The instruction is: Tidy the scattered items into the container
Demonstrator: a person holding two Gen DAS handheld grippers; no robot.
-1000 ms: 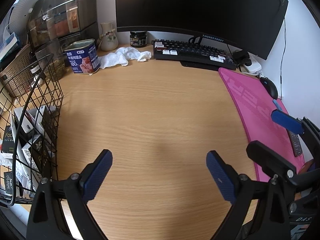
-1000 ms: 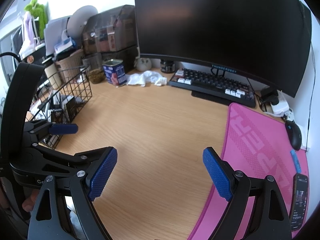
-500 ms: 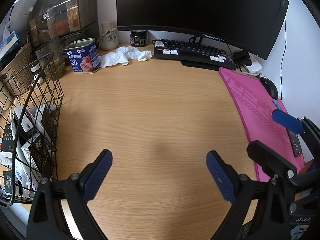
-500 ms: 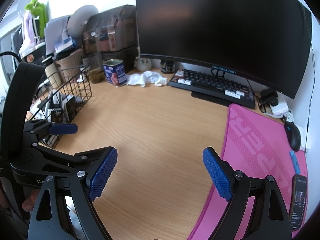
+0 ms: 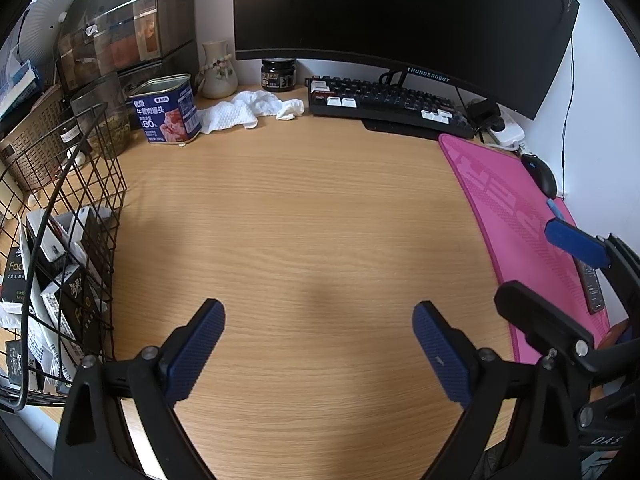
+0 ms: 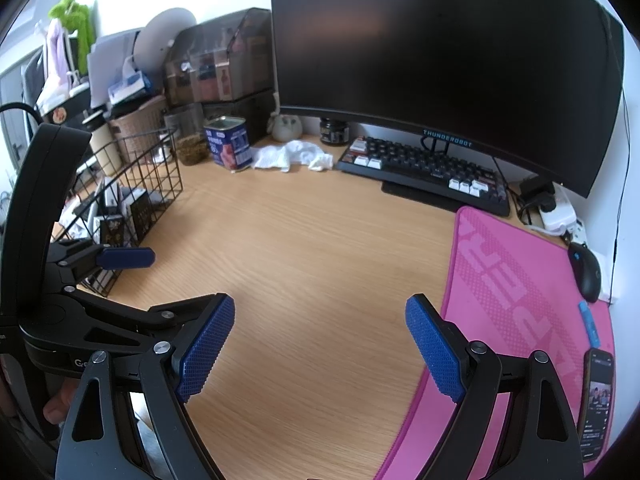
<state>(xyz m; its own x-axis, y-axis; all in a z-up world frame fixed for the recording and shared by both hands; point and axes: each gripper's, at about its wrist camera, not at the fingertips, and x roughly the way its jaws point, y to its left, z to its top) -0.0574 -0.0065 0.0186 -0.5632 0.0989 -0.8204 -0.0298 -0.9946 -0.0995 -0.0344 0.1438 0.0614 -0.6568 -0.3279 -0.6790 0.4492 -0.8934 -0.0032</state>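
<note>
My left gripper [image 5: 318, 344] and right gripper [image 6: 320, 344] hover released, empty, above the desk [image 5: 300, 220]; the wire basket [image 5: 100, 184] holds boxes.

Bright, even daylight, soft shadows on the desk [image 5: 320, 220], sharp centre, strong fisheye bending and dark corners.

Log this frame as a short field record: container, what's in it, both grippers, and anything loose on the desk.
container: black wire basket at the desk's left edge
contents: several small boxes, mostly black and white
left gripper: open, empty, over bare wood
right gripper: open, empty, over the desk beside the pink mat
loose items: blue tin, crumpled white cloth, both at the back
task state: centre of desk bare
</note>
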